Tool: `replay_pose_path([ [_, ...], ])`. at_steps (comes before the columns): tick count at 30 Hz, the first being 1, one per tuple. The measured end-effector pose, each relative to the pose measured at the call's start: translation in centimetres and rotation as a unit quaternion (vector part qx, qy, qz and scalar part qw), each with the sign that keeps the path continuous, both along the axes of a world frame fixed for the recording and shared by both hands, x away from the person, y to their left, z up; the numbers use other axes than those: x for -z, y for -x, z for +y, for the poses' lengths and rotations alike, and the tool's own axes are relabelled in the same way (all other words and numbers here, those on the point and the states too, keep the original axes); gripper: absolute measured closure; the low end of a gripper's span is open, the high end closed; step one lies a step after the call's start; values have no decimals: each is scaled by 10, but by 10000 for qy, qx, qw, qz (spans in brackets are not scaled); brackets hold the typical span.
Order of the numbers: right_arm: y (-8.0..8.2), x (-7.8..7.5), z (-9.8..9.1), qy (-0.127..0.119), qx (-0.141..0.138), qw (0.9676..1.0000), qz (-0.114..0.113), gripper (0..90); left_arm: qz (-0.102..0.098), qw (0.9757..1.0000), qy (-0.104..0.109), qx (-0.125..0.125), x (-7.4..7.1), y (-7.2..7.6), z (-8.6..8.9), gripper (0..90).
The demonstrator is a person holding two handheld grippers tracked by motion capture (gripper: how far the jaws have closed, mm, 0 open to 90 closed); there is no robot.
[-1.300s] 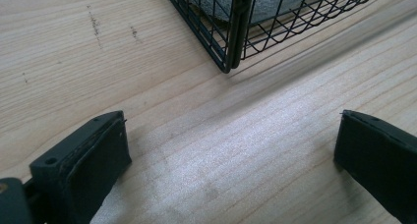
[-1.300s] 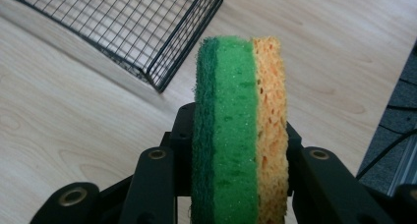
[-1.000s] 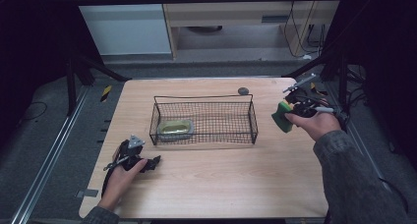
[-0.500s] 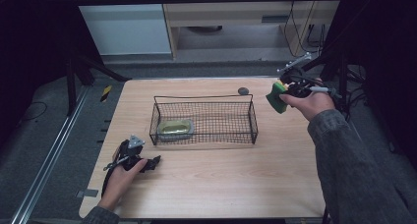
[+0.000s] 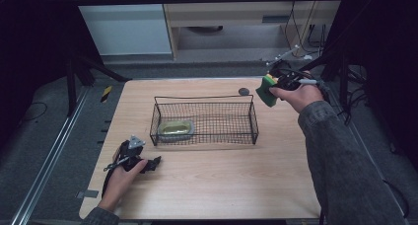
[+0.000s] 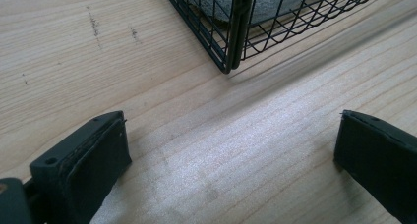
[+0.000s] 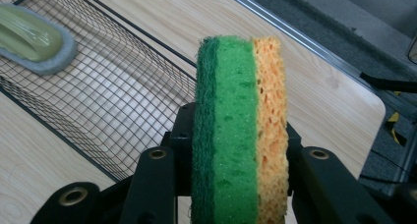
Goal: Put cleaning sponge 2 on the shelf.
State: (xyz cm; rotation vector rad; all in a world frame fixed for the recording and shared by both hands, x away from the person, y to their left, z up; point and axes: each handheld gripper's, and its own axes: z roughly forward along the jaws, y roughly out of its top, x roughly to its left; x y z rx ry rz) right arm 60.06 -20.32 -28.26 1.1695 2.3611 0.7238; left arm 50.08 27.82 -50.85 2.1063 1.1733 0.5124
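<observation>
Lifted up and away from the person since a second ago, the right gripper point(image 5: 272, 88) holds its jaws clamped on the green-and-yellow sponge point(image 7: 239, 130), now beyond the wire basket's point(image 5: 254, 117) far right corner. Left gripper point(image 5: 148, 164) rests on the tabletop point(image 5: 212, 175), jaws apart.

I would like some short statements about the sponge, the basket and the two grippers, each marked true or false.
1. The right gripper holds the sponge between its jaws. True.
2. The sponge lies inside the wire basket. False: it is held up in the air, beyond the basket's right end.
3. The left gripper stands open, with bare table between its jaws. True.
4. The basket is empty. False: a grey dish with something yellow-green lies in its left part.
5. The sponge is blue and white. False: it is green and yellow-orange.
</observation>
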Motion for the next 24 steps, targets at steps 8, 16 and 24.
replay_pose_path([
  [8, -9, 11, 18, -101, -168, 9998, 91, 647, -2, 10000, -1, 2, 0, 0, 0, 0],
  [16, -19, 31, 35, -101, -330, 9990, 278, 646, -1, 10000, -1, 11, 0, 0, 0, 0],
  [24, -30, 53, 44, -122, -405, 9981, 454, 646, 1, 10000, 6, 19, 0, -1, 0, 0],
])
